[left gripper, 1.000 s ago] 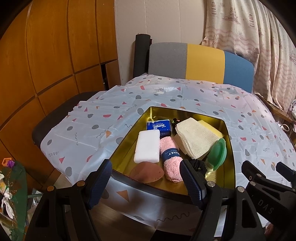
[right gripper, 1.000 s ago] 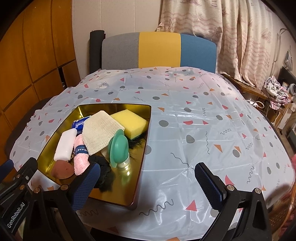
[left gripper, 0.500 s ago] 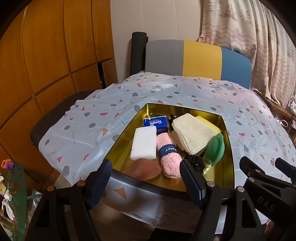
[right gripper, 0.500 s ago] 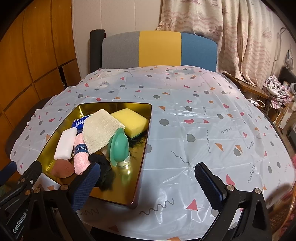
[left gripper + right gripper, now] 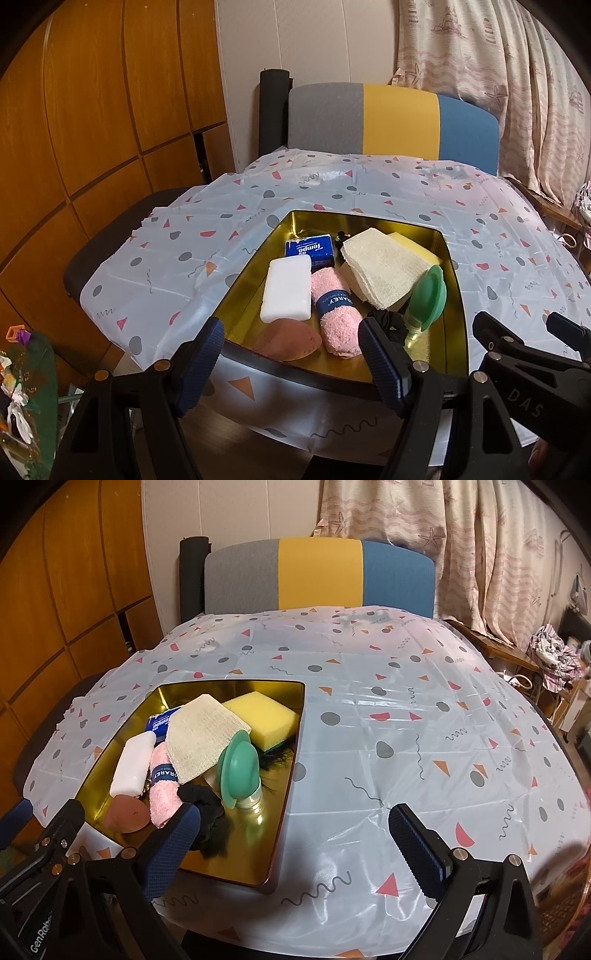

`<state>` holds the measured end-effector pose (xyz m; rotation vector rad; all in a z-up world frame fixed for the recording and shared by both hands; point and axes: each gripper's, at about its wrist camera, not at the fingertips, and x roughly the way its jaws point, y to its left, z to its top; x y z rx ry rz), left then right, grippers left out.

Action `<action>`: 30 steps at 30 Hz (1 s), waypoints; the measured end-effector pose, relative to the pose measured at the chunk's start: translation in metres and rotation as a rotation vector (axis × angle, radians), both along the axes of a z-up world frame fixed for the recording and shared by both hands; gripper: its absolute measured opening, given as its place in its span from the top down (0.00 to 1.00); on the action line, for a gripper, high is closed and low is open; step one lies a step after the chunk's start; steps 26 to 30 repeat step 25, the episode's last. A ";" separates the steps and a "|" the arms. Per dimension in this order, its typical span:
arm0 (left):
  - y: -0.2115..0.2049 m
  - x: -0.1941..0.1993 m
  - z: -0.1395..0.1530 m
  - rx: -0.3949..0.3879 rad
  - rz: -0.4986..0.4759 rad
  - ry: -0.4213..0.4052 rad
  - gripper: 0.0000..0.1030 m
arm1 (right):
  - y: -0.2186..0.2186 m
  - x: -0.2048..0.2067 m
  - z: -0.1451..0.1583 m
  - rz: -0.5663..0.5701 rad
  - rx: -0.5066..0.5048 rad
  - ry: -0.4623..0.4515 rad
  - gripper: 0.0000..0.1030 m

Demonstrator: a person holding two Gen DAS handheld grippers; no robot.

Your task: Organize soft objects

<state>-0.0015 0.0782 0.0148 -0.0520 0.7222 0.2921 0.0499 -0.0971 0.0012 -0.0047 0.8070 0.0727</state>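
A gold tray (image 5: 456,317) (image 5: 284,808) at the table's near left edge holds a white sponge (image 5: 286,290) (image 5: 133,764), a rolled pink towel (image 5: 334,310) (image 5: 160,794), a cream cloth (image 5: 382,271) (image 5: 201,736), a yellow sponge (image 5: 264,720), a blue tissue pack (image 5: 310,248), a brown pad (image 5: 290,339) (image 5: 123,814), a black scrunchie (image 5: 386,321) (image 5: 201,797) and a green-capped bottle (image 5: 426,299) (image 5: 240,771). My left gripper (image 5: 291,363) is open, hovering before the tray's near rim. My right gripper (image 5: 293,845) is open over the tray's near right corner.
A patterned plastic cloth (image 5: 406,701) covers the round table. A grey, yellow and blue chair back (image 5: 317,578) stands at the far side. Wooden panels (image 5: 92,110) are left, curtains (image 5: 480,554) right. The right gripper's body (image 5: 532,362) shows in the left wrist view.
Both grippers have drawn back and shifted slightly; the tray appears a little farther and more centred in the left wrist view. Nothing in the tray has moved.
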 end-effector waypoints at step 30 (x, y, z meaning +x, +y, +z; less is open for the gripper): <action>0.002 0.003 -0.006 -0.008 -0.014 0.019 0.33 | -0.004 0.003 -0.006 0.003 0.005 0.022 0.00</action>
